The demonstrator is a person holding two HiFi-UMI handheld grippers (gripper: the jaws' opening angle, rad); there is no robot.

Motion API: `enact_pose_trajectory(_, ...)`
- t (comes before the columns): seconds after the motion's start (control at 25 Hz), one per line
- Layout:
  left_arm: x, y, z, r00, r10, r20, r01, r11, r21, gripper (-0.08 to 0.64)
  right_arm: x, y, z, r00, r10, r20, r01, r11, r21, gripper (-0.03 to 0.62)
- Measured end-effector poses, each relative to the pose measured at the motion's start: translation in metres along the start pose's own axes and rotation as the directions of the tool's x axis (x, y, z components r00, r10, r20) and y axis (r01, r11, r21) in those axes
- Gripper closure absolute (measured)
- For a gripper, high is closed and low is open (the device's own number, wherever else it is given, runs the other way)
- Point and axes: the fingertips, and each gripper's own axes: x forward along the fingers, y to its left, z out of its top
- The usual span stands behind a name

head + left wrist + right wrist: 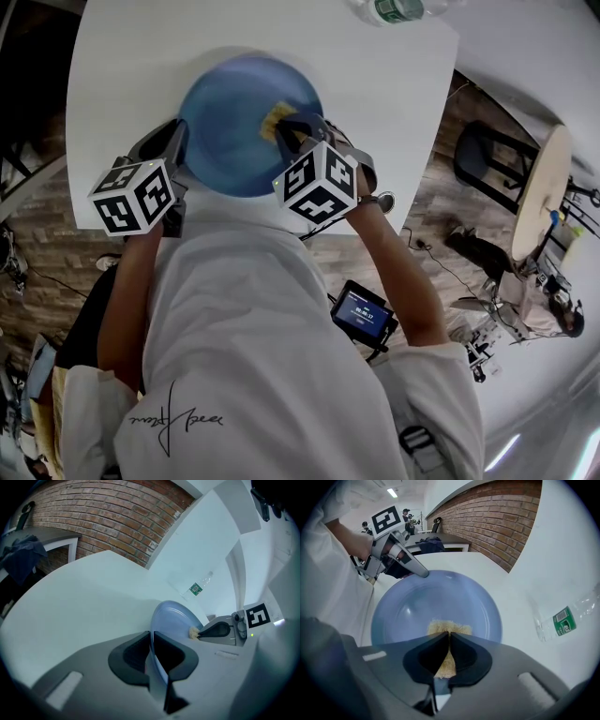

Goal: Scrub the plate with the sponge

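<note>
Pinning blue plate (234,112) by its rim w/ left tongs (151,657) shut on it, so as to stop it sliding on white bench (122,56). Pressing sponge (449,627) onto plate's inner face w/ right tongs (449,654) clamped on it (prob. mid-scrub, a guess). Noting bottle (562,620) well apart, clear of the strokes

Even bright light, fisheye-warped edges

Clear plastic bottle (544,624), right of the right gripper view: green label (563,621), print too small to read. Black handheld device (364,315), centre right of the head view: lit blue screen, digits unreadable. White shirt (244,319): black handwritten script (178,420), illegible.
</note>
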Motion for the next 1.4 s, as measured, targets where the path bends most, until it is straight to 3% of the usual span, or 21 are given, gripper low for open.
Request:
enact_pose_trajectory(1.04,-0.002,0.0,0.003,1.0,0.0,-0.002,0.0,1.0,-0.005,0.518,0.006,-0.032,0.017,0.996,-0.086,0.037,0.084,0.995,0.059,0.574)
enact_pose_trajectory(1.4,-0.005,-0.001,0.005,1.0,0.0,0.01,0.0,1.0,0.0,0.515,0.004,-0.036,0.025,0.993,-0.077,0.091,0.064,0.988,0.141,0.574)
